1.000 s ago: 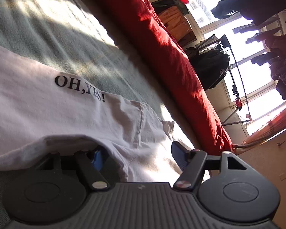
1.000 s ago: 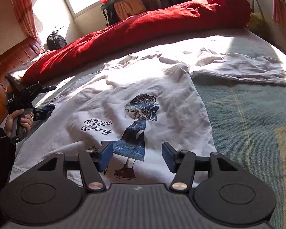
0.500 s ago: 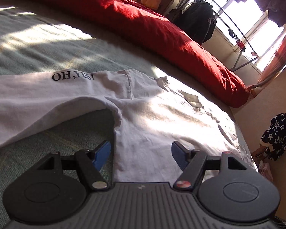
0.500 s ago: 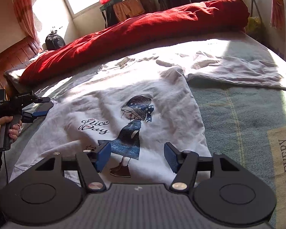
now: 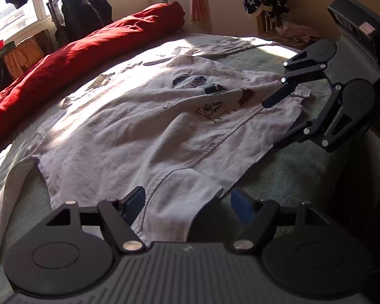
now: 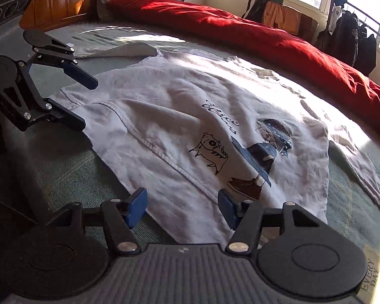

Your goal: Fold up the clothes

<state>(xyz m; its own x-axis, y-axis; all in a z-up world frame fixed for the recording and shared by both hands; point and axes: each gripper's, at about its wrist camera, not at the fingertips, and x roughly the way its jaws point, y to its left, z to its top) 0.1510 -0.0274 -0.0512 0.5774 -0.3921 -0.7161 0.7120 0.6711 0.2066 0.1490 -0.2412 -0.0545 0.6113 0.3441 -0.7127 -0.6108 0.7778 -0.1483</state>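
Observation:
A white T-shirt (image 5: 144,131) (image 6: 179,101) printed with a girl in blue and a small cat lies flat on the green bedcover (image 6: 71,172). A stitched hem seam runs across its near edge. My left gripper (image 5: 187,204) is open and low over one hem corner, which lies between its fingers. In the right wrist view the left gripper (image 6: 84,103) also shows at that corner. My right gripper (image 6: 182,207) is open at the near hem, with cloth between its blue pads. In the left wrist view the right gripper (image 5: 273,124) stands by the other corner.
A rolled red duvet (image 6: 266,38) (image 5: 83,50) lies along the far side of the bed. Another white garment (image 6: 367,169) is spread to the right. A wooden headboard (image 6: 63,0), a clothes rack (image 5: 81,7) by the window and a chair with clothes (image 5: 286,27) surround the bed.
My left gripper has swung from the sleeve printed "OH,YES!" to the shirt's hem corner. My right gripper has turned left and dropped closer to the hem. Both stay open.

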